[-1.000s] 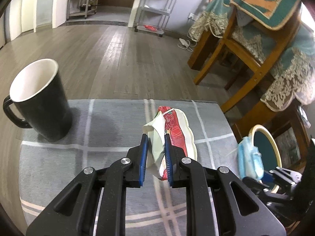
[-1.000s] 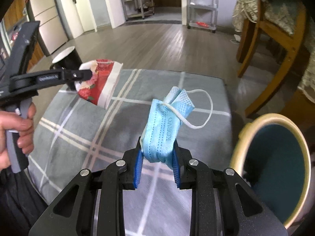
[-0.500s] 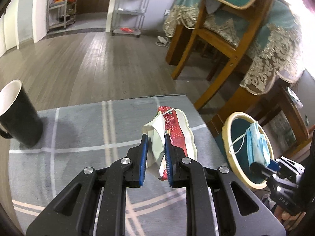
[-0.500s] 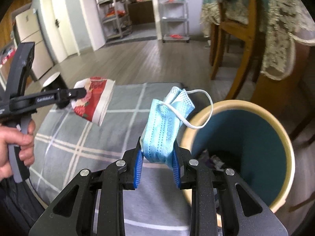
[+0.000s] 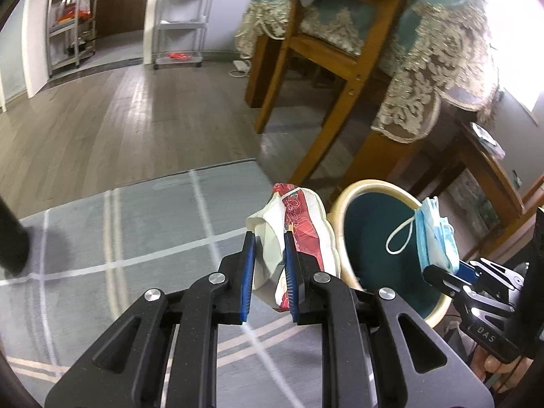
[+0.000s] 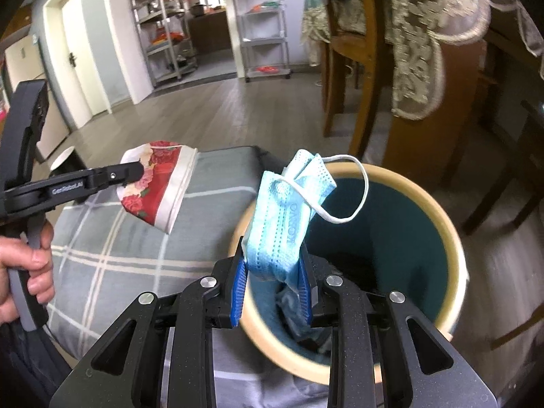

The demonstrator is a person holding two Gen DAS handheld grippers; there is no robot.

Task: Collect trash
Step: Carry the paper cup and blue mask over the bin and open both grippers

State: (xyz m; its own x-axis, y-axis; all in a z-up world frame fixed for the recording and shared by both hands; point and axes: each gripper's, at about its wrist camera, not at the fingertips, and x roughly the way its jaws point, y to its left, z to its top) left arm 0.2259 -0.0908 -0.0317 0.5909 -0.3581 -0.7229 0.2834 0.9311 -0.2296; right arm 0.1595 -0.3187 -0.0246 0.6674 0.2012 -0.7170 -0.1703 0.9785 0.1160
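Observation:
My left gripper (image 5: 268,272) is shut on a crushed red-and-white floral paper cup (image 5: 302,227) and holds it above the right edge of the grey plaid cloth (image 5: 136,238), next to the bin. The cup also shows in the right wrist view (image 6: 156,183). My right gripper (image 6: 272,285) is shut on a blue face mask (image 6: 285,217) and holds it over the near rim of the cream bin with a teal inside (image 6: 408,238). The bin (image 5: 370,224) and mask (image 5: 435,234) also show in the left wrist view.
A black mug (image 5: 10,238) stands at the cloth's far left edge. Wooden chairs and a table with a lace-trimmed cloth (image 5: 425,85) stand close behind the bin. Metal shelves (image 5: 176,20) stand far back on the wooden floor.
Both grippers have moved right towards the bin. The mask now hangs over the bin's opening, and the paper cup has come to the cloth's right edge beside the bin.

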